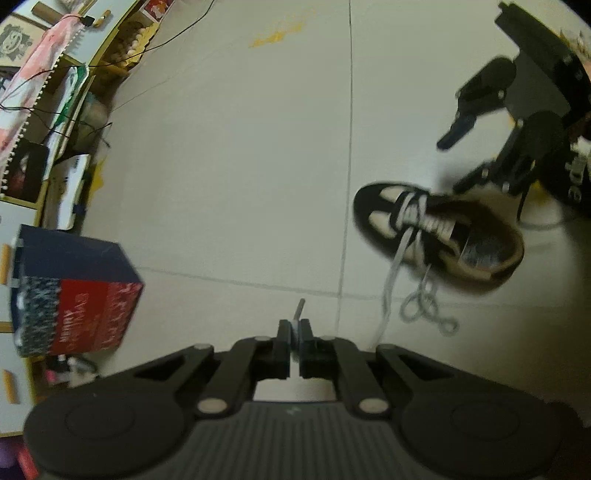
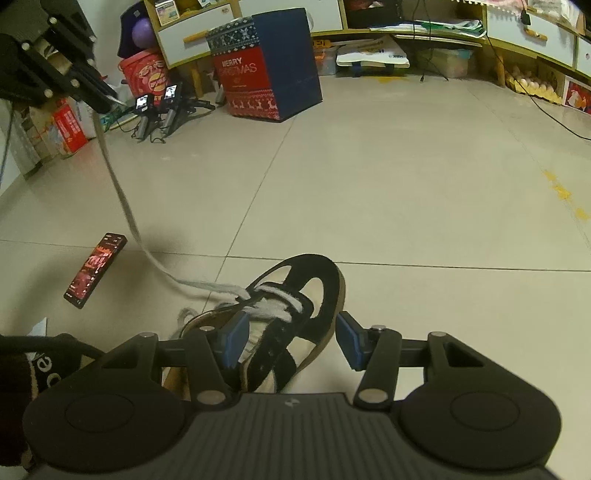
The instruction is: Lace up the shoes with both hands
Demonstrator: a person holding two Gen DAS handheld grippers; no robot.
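A black and cream sneaker [image 1: 436, 236] lies on the tiled floor, white laces threaded through its lower eyelets. My left gripper [image 1: 294, 332] is shut on one lace end, its tip [image 1: 300, 309] poking out past the fingers. In the right wrist view that lace [image 2: 122, 199] runs taut from the left gripper [image 2: 107, 101] down to the sneaker [image 2: 314, 273]. The other lace end [image 1: 424, 306] lies coiled beside the shoe. My right gripper [image 2: 291, 339] is open, its blue pads [image 2: 234, 339] on either side of the shoe's forefoot, touching nothing; it also shows as the right gripper [image 1: 450, 164] above the shoe.
A phone [image 2: 96, 269] lies on the floor left of the shoe. A red and blue Christmas box [image 2: 266, 62] stands farther back, near small tripods [image 2: 159, 110] and cluttered shelves [image 2: 406, 22]. Cables [image 2: 546, 107] trail along the right. A dark sleeve [image 2: 22, 369] is at the lower left.
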